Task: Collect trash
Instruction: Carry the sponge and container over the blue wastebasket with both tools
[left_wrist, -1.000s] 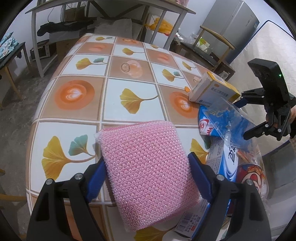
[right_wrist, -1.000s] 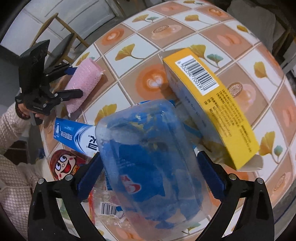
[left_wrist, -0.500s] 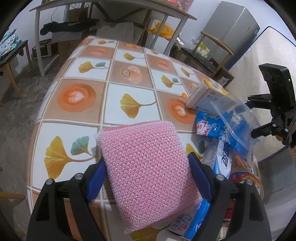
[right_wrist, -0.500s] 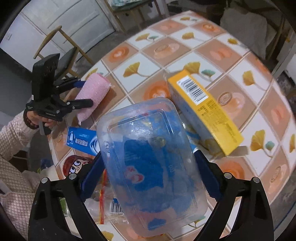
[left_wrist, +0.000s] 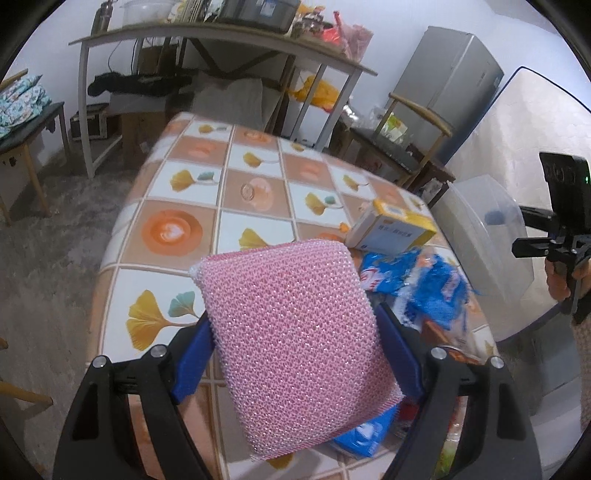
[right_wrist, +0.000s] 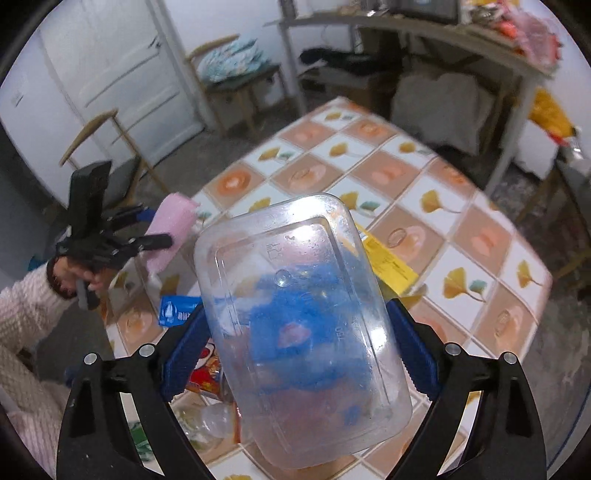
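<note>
My left gripper (left_wrist: 295, 325) is shut on a pink mesh sponge (left_wrist: 288, 288), held up above the near end of the tiled table (left_wrist: 166, 232). My right gripper (right_wrist: 297, 314) is shut on a clear plastic container (right_wrist: 295, 258), also lifted off the table; blue wrappers show through it. Each wrist view shows the other tool: the left gripper (right_wrist: 110, 240) with the sponge (right_wrist: 170, 229), and the right gripper (left_wrist: 546, 236) with the container (left_wrist: 480, 236). On the table lie a yellow and white box (left_wrist: 391, 229), blue wrappers (left_wrist: 417, 277), a blue toothpaste box (right_wrist: 177, 314) and a red cartoon packet (right_wrist: 207, 365).
A metal-legged shelf table (left_wrist: 221, 33) stands behind the tiled table, with a grey fridge (left_wrist: 447, 74) and a wooden chair (left_wrist: 417, 122) to the right. A white mattress (left_wrist: 535, 122) leans at far right. A knitted sleeve (right_wrist: 22, 314) is at left.
Both grippers have risen with the sponge and the container still in them, so the table looks farther away. The container has come up off the blue wrappers.
</note>
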